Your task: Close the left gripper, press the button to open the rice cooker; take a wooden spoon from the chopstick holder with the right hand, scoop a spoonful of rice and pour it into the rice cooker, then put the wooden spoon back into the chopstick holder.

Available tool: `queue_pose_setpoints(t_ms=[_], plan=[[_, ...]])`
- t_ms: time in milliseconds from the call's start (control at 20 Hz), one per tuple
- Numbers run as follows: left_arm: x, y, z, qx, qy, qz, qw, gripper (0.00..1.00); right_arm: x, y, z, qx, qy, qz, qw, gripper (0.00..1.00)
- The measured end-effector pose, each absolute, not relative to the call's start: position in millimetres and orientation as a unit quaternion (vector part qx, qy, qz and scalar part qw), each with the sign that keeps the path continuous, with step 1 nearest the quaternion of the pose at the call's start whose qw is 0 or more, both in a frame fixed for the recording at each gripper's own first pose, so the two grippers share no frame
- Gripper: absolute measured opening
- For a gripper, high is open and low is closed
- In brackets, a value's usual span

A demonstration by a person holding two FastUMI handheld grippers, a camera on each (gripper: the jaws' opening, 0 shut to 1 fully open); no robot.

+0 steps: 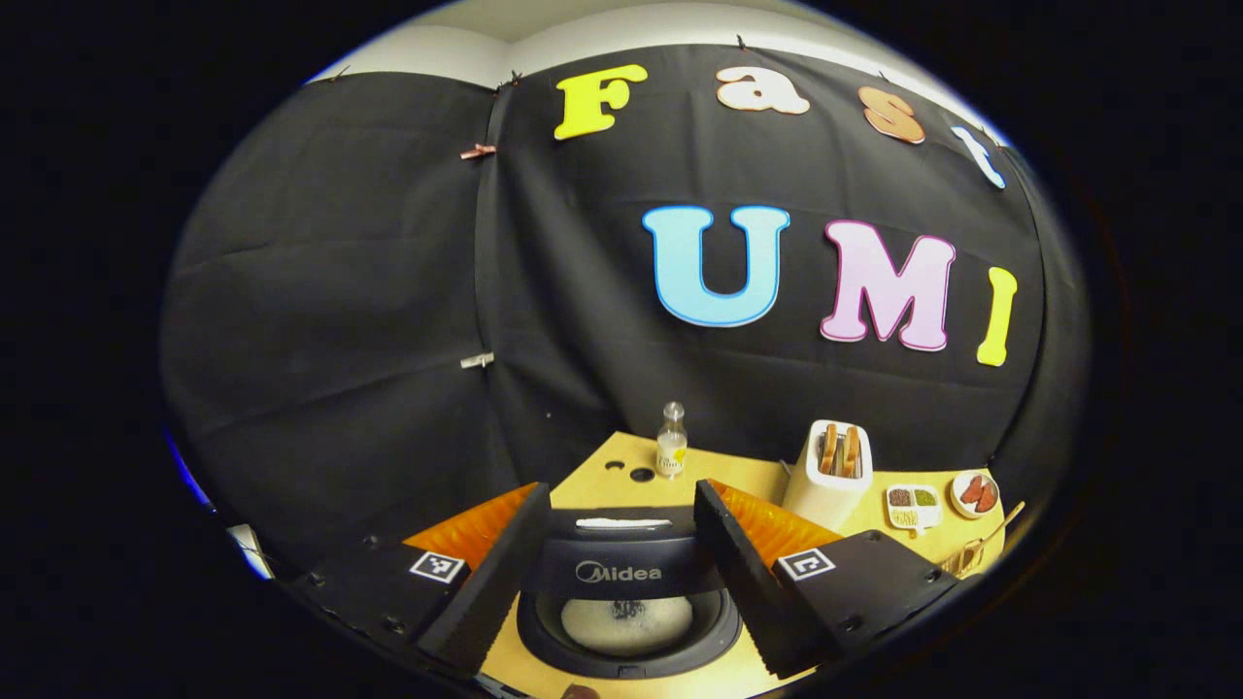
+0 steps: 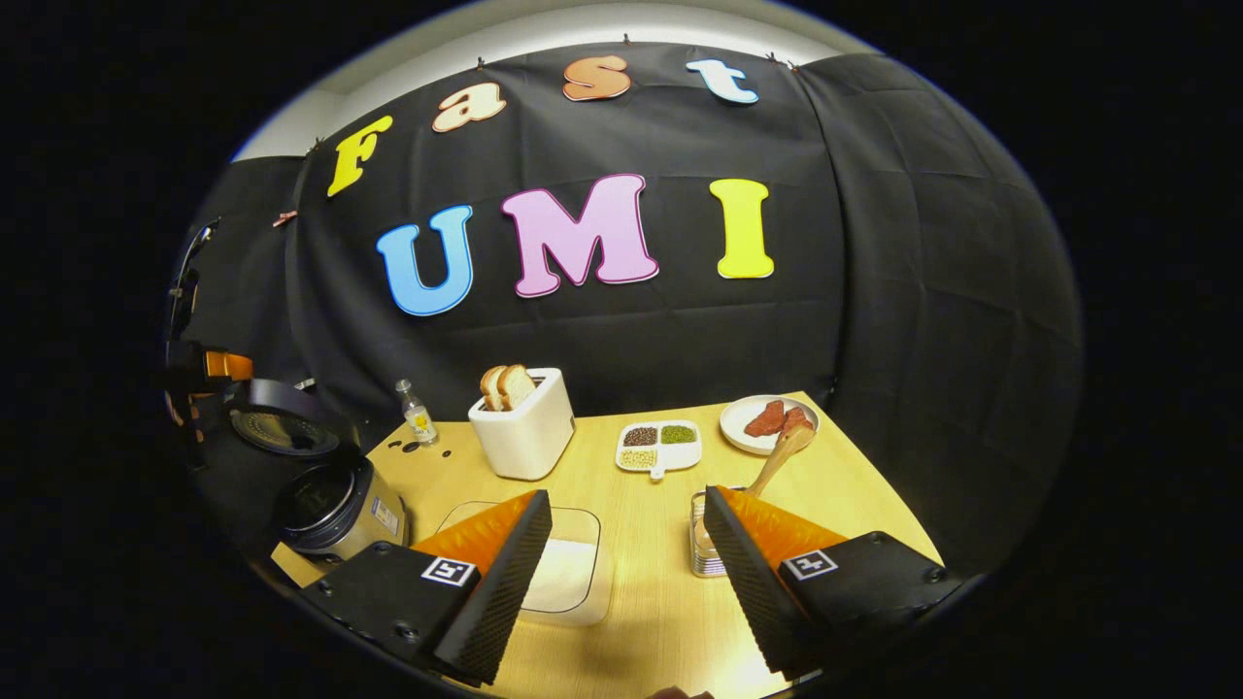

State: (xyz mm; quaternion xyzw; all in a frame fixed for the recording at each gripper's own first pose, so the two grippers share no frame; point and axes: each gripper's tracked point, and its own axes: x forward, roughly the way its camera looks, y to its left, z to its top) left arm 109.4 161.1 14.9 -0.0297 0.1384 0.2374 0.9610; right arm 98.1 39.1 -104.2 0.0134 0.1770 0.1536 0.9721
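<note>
The rice cooker (image 2: pixel 330 505) lid was up; both the left gripper (image 1: pixel 621 573) and right gripper (image 2: pixel 626 573) were wide open, holding nothing, so next was probably grabbing the wooden spoon (image 2: pixel 782 451)

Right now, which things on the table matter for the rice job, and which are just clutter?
Job:
rice cooker, lid open
wooden spoon
chopstick holder
rice container

Lying about:
toaster with bread
bottle
divided dish
plate
</note>
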Motion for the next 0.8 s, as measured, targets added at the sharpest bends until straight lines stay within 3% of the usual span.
queue_pose_setpoints(t_ms=[250, 800], plan=[[83, 140, -46, -0.040, 0.193, 0.230, 0.953, 1.00, 96, 34, -115, 0.014, 0.187, 0.163, 0.968, 0.99], [64, 126, -128, -0.046, 0.204, 0.225, 0.952, 1.00, 90, 11, -133, 0.018, 0.218, 0.166, 0.962, 0.99]])
